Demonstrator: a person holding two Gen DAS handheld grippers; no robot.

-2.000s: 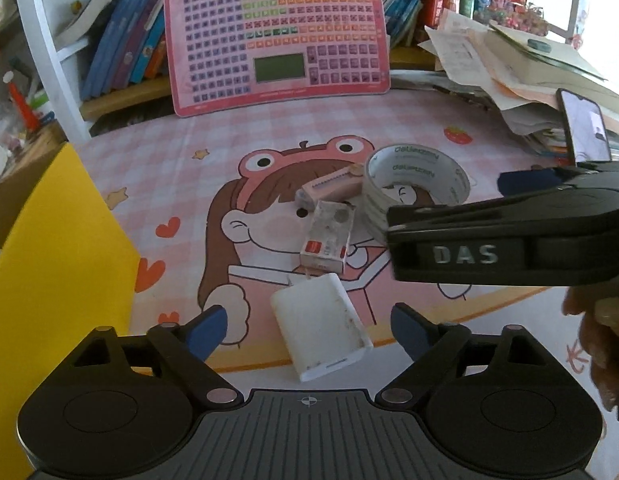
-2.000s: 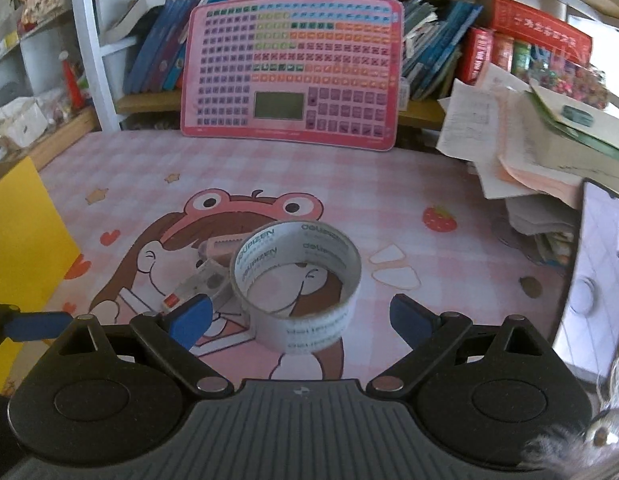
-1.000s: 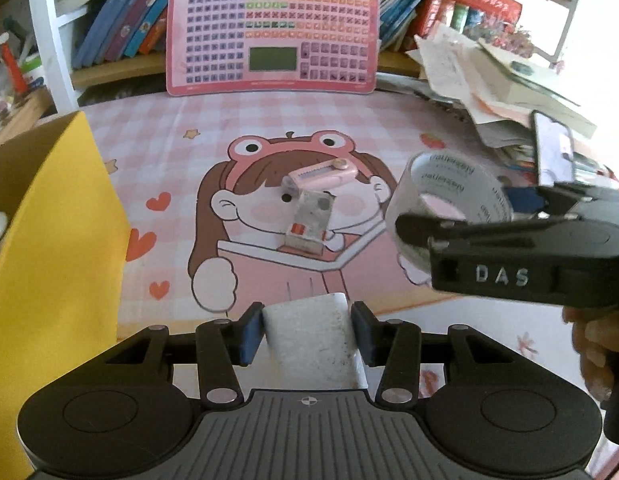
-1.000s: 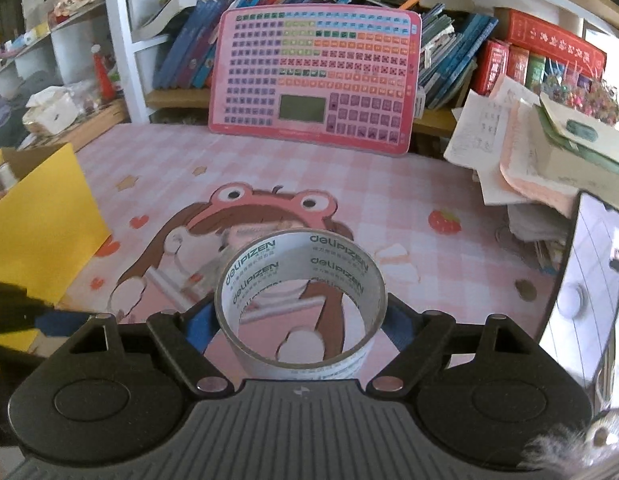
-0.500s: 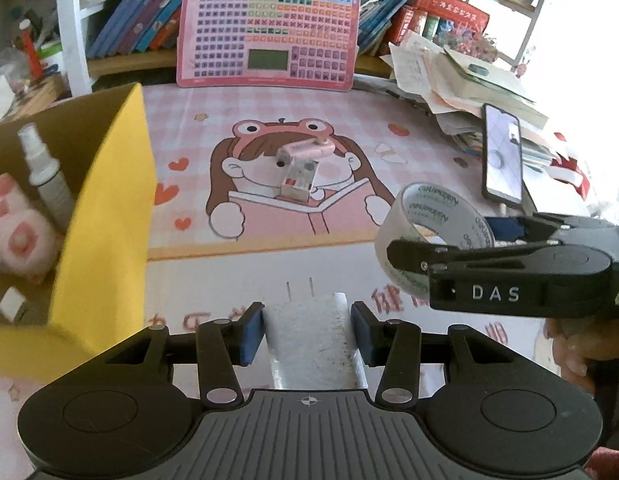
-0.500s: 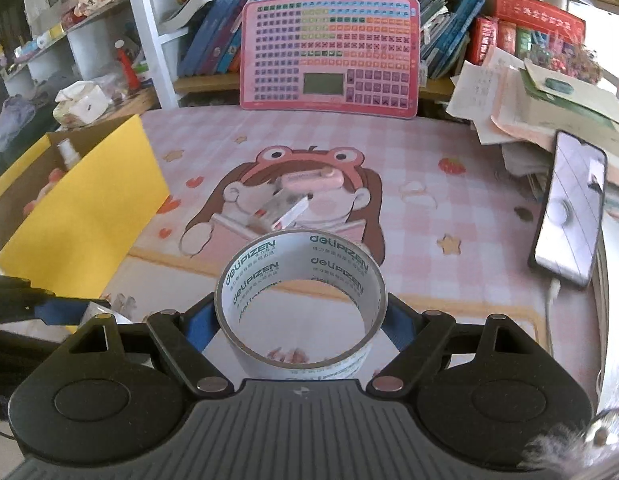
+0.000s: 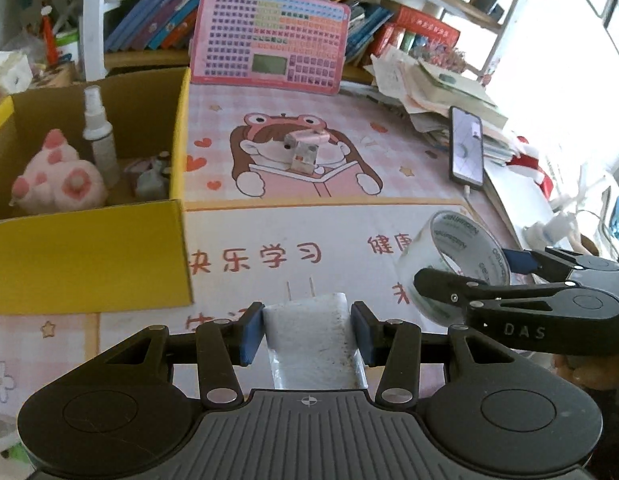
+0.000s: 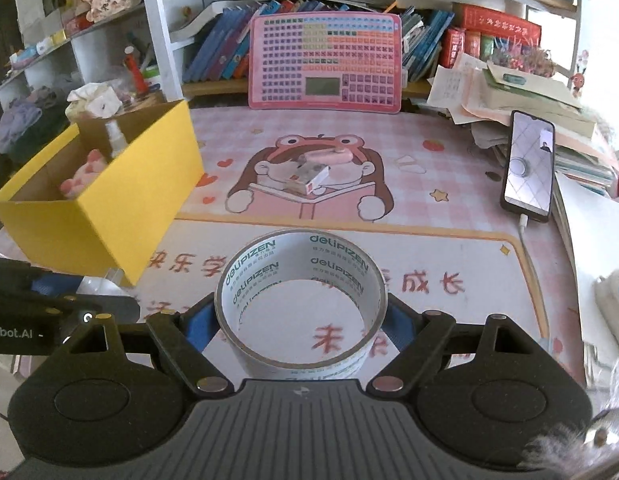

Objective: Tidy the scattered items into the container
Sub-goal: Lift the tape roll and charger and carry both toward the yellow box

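My left gripper is shut on a white charger plug, held above the mat with its prongs pointing forward. My right gripper is shut on a clear tape roll; the tape roll also shows in the left wrist view. The yellow cardboard box stands at the left, open-topped, and also shows in the right wrist view. It holds a pink plush and a spray bottle. A small pink case and a small clear box lie on the frog picture.
A pink keyboard toy leans on the bookshelf at the back. A phone lies plugged in at the right beside a heap of papers and books. The pink desk mat covers the table.
Both grippers have lifted and drawn back toward the near edge with their objects. The yellow box's inside has come into the left wrist view.
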